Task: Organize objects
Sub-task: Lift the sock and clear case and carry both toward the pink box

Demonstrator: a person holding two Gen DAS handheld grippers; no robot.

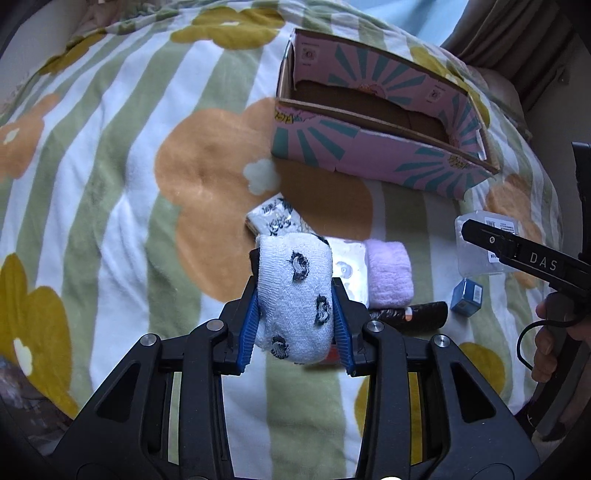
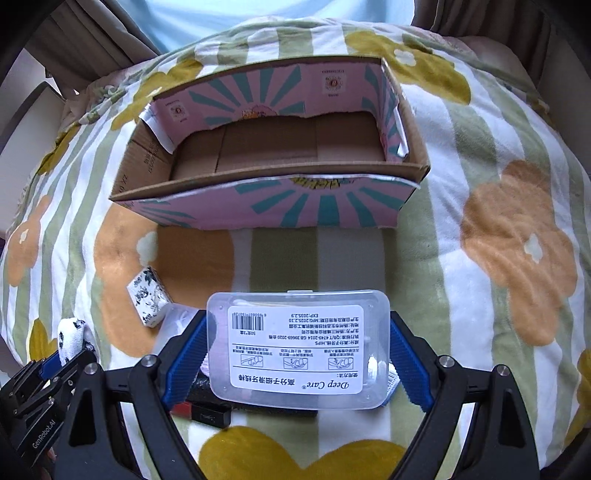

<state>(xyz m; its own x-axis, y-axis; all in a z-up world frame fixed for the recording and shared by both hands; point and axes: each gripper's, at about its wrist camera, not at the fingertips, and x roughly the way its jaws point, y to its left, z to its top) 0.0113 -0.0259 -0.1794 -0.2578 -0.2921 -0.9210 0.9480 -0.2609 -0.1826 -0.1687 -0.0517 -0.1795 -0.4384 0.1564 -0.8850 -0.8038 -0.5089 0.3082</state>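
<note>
Nothing yet in pink sunburst cardboard box (image 2: 273,206); left gripper (image 1: 295,317) fingers clamp white patterned sock roll (image 1: 295,295), right gripper (image 2: 295,354) fingers straddle clear plastic floss-pick case (image 2: 297,347), contact unclear; lilac towel roll (image 1: 389,275) left on bed.

a fleecy blanket (image 1: 110,192) is covering the whole surface, showing green and white stripes with big orange and mustard flowers. it is lying in soft folds and bulging up toward the far edge. brownish curtains (image 2: 92,40) are hanging behind it on both sides, and a pale blue wall (image 2: 277,18) is showing between them at the top.
</note>
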